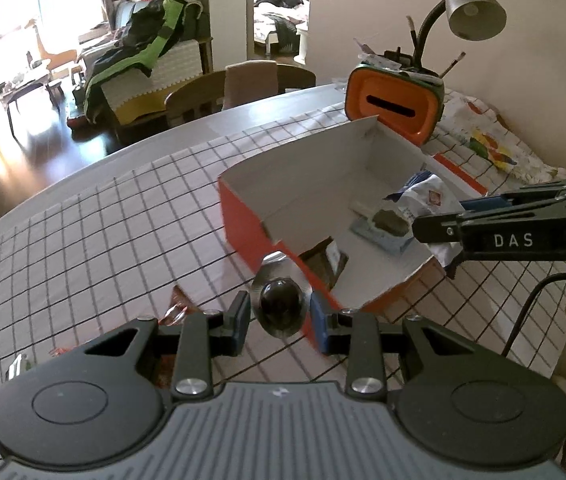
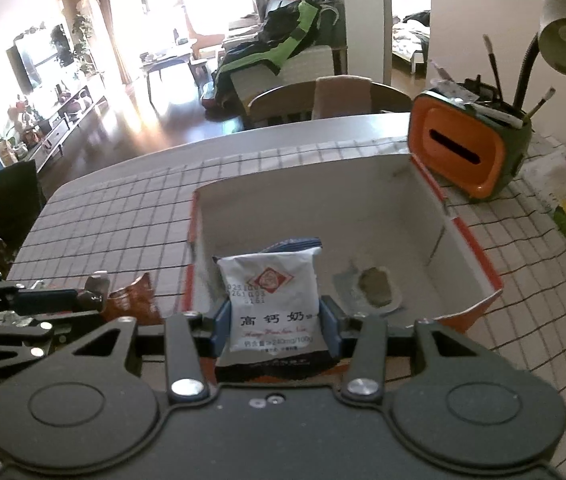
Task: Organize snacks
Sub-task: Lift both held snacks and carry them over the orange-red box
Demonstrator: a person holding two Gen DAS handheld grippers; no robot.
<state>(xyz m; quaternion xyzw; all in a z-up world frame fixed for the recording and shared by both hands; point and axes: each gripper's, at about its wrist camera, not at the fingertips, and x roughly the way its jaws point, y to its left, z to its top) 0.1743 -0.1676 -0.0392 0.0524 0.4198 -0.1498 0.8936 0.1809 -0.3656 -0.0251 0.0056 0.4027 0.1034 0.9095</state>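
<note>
The left gripper [image 1: 280,314] has its fingers [image 1: 239,316] narrowed on a small round sweet in a clear, shiny wrapper [image 1: 279,304]; the blue pads press its two sides and the dark ball sits squarely between them, its crimped foil edge sticking up past the fingertips. The right gripper [image 2: 279,326] has its fingers [image 2: 329,326] closed on a white milk-snack packet [image 2: 273,300] with a red diamond mark, gripped low at both edges so most of the packet stands upright above the pads. Just beyond both sets of fingers lies the open orange box [image 2: 467,236] with its white inside; the packet hangs over the box's near end, while the sweet is held just outside its near orange wall. On the box floor rests a flat wrapped snack with a greenish piece [image 2: 375,286]. Behind the box on the checked cloth [image 1: 103,240] covering the worktop stand an orange and green holder [image 1: 395,100] and a desk lamp [image 1: 471,4].
</note>
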